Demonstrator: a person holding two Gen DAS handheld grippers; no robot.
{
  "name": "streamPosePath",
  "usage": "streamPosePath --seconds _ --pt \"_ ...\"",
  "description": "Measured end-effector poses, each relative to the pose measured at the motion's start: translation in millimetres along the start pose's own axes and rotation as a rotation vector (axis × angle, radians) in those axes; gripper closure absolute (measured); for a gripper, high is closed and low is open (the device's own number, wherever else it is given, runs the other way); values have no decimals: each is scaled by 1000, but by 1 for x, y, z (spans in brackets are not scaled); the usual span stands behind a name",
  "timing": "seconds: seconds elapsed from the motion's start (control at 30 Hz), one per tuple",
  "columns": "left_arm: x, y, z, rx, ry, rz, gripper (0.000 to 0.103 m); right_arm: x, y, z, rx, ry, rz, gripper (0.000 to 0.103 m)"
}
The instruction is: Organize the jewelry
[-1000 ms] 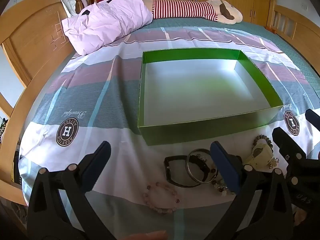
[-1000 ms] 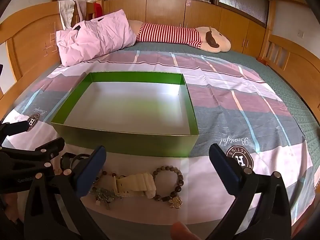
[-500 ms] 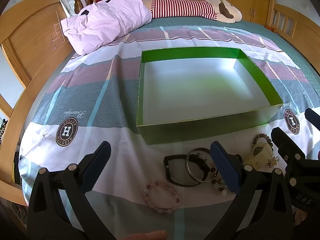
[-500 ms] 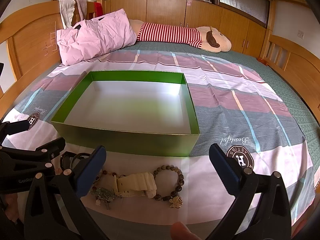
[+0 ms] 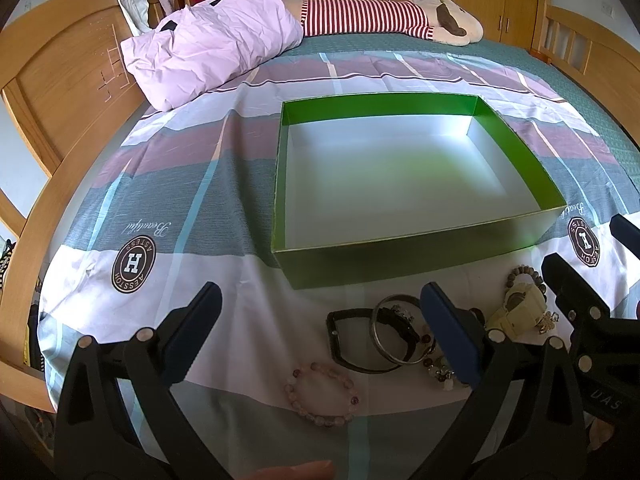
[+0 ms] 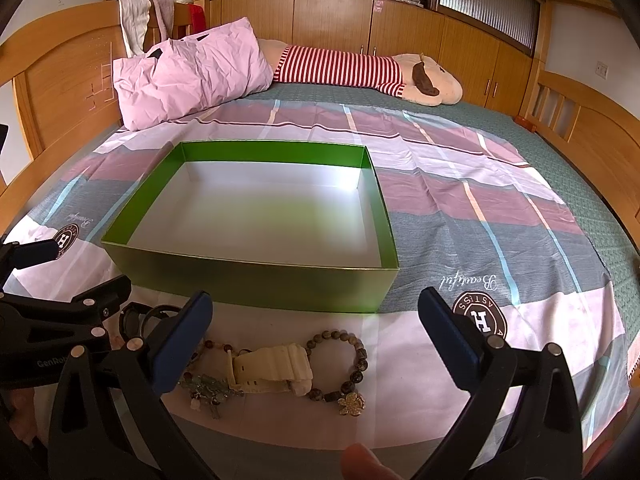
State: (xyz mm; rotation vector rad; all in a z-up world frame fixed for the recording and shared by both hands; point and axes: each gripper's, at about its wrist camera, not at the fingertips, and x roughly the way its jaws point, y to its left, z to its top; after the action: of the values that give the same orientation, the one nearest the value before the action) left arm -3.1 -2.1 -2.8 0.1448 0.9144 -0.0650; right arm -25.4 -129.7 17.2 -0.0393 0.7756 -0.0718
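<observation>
Pink beads (image 5: 321, 395) lie near the bed's front edge, between my left tongs' (image 5: 320, 334) wide-open, empty jaws. They look light, round and slippery, so I judge a pinch across one side of the loop is best. My right tongs (image 6: 315, 340) also gape empty; the cream watch (image 6: 272, 368) lies between its jaws, touching the brown bracelet (image 6: 340, 364). The watch seems stiffer and heavier; I would grip its strap. A bangle (image 5: 394, 334) and black watch (image 5: 352, 340) overlap just beside. The green box (image 5: 400, 258) stands empty behind them all.
</observation>
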Motion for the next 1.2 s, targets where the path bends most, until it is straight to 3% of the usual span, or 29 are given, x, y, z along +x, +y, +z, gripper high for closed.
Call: streamPosePath --seconds 1.2 --pt "3 -1 -2 4 5 2 2 -1 0 0 -13 -8 -2 1"
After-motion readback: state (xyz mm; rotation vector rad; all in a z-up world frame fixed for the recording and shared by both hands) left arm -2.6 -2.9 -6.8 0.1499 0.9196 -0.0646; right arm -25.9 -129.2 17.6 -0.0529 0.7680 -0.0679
